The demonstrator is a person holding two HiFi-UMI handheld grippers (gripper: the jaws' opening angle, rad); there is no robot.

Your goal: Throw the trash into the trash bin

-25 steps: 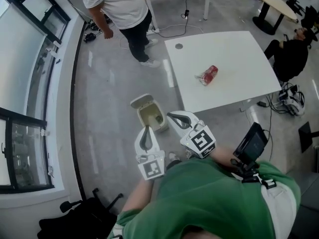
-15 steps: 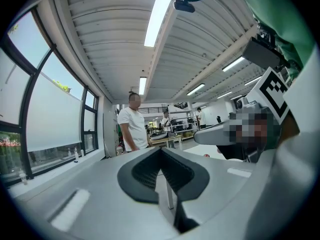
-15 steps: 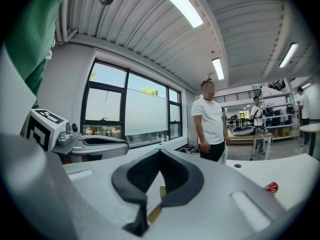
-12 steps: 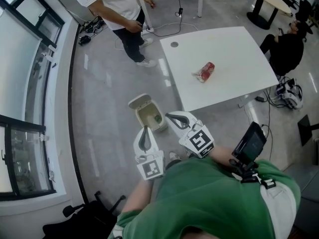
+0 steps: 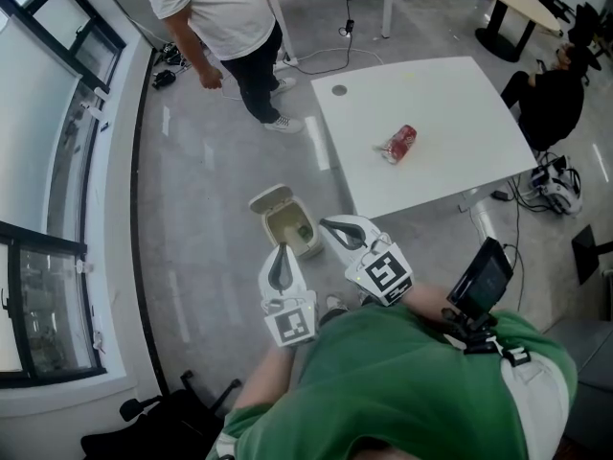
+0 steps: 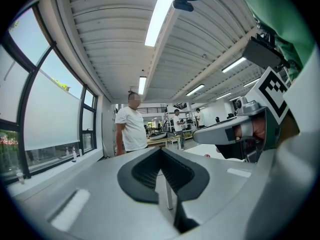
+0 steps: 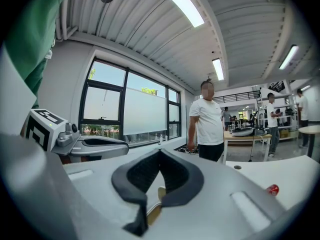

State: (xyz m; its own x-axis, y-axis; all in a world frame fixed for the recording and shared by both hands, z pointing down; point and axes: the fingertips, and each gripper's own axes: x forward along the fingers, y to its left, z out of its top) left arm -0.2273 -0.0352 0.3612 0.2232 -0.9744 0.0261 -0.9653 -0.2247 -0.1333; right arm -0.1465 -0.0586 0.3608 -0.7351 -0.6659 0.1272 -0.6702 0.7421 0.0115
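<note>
A: Spanning the upper right of the head view, the white table (image 5: 450, 132) is sitting just where it was a second ago, is it not?

B: It is; only the view is swaying slightly. The standing person in the white shirt (image 5: 225, 12) is shifting, though: the arm that was bent at the hip half a second ago is now hanging beside the leg.

A: And the trash bin (image 5: 271, 199)?

B: It is standing open on the floor, near the table's closest corner, its lid tipped back.

A: The grippers?

B: Both are hovering where they were before, just this side of the bin. The left gripper (image 5: 281, 249) (image 6: 161, 151) is keeping its jaws pressed together on nothing, and the right gripper (image 5: 327, 223) (image 7: 160, 154) is doing likewise.

A: The trash?

B: The crushed red can (image 5: 399, 144) (image 7: 272, 189) is still lying on the table, well apart from both grippers and the bin.
</note>
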